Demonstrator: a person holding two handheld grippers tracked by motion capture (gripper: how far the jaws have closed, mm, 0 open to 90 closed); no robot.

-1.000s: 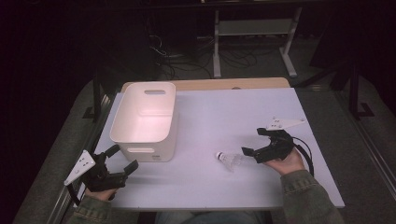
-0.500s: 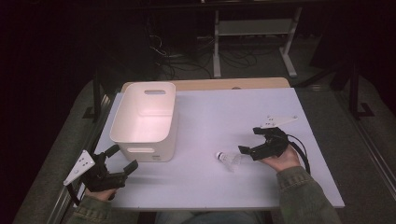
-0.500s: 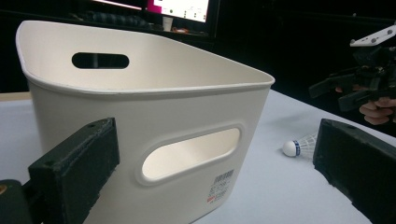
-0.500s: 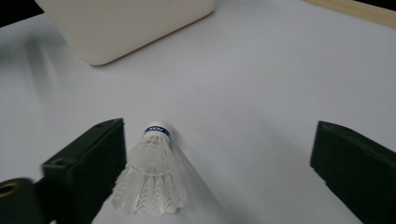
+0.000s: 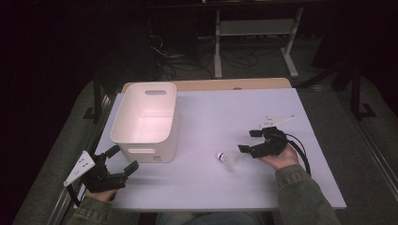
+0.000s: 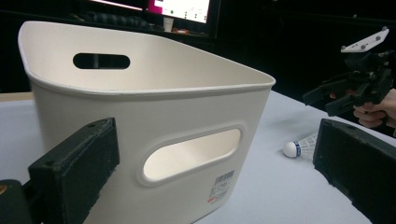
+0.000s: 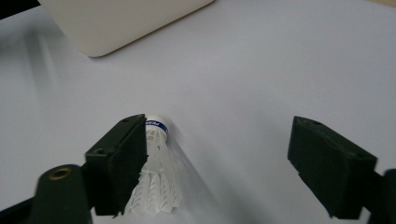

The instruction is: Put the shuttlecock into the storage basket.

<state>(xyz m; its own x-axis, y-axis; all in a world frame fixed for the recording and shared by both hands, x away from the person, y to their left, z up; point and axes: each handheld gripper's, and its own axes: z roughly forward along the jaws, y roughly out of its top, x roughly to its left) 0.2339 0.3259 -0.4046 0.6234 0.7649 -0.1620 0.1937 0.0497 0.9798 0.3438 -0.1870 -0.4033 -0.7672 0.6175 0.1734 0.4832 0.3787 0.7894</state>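
- The bin [image 5: 145,123] is looking like smooth cream plastic with a soft half-matt sheen; a small paper-like barcode sticker [image 6: 222,183] is sitting on its wall, just beyond the left gripper [image 5: 121,159].
- The table top [image 5: 211,117] is showing a matt, smooth pale surface; at its far edge a wood-like strip [image 5: 220,84] is showing.
- The shuttlecock [image 7: 156,172], beside one jaw of the right gripper [image 7: 233,163], is looking like thin white plastic or feather, with a smooth white cap and a blue band.
- The jaws of both grippers are looking matt black and slightly rough, like foam or rubber.
- The sleeves [image 5: 305,197] behind the grippers are looking like coarse woven cloth.
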